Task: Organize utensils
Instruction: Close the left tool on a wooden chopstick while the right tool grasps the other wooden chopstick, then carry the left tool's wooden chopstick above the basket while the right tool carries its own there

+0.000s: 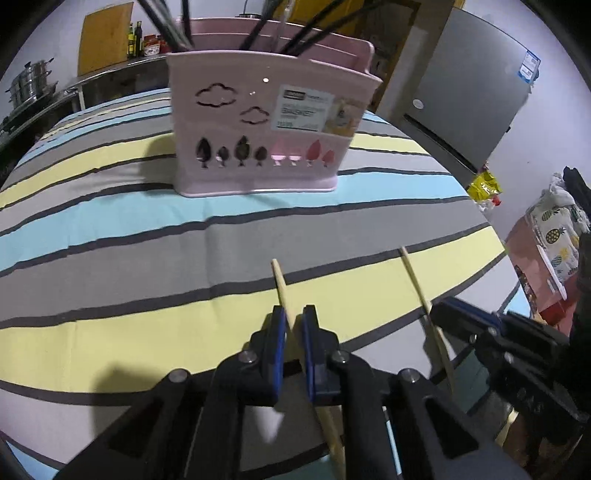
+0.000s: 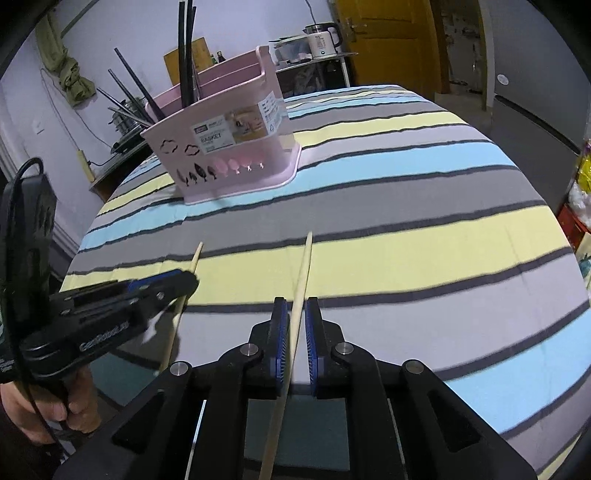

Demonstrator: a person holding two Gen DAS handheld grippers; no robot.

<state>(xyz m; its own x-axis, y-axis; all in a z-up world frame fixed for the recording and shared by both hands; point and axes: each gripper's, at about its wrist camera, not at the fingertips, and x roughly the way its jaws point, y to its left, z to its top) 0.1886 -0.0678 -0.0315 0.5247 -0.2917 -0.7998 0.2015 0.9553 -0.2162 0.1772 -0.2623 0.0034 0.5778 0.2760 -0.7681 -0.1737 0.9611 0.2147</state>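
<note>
Left gripper [image 1: 294, 314]: jaws closed on a pale wooden chopstick [image 1: 281, 282], tip pointing to 12 o'clock over the yellow stripe. The person's hand [image 2: 55, 402] on its handle shows at 8 o'clock in the right wrist view.

Pink utensil basket [image 1: 258, 122] stands upright at 12 o'clock from the left gripper, well apart. Black chopsticks [image 1: 177, 33] stick out of its top, leaning in different directions. Striped tablecloth [image 1: 147, 240] between gripper and basket is bare: open room to move.

Right gripper [image 2: 295, 314]: jaws closed on a second wooden chopstick [image 2: 303, 266], tip to 12 o'clock. From here the basket sits at 11 o'clock, well apart, with bare cloth in between.

The two grippers are side by side, near each other, chopsticks roughly parallel and not touching.

Edges: table rim curves away at 9 o'clock in the right view, and at 3 o'clock in the left view.

Around: steel pots [image 1: 29, 85] at 10 o'clock in the left view, grey fridge [image 1: 472, 92] at 2 o'clock, kettle [image 2: 323, 38] and yellow door [image 2: 388, 40] at 12–1 o'clock in the right view. All off the table.
</note>
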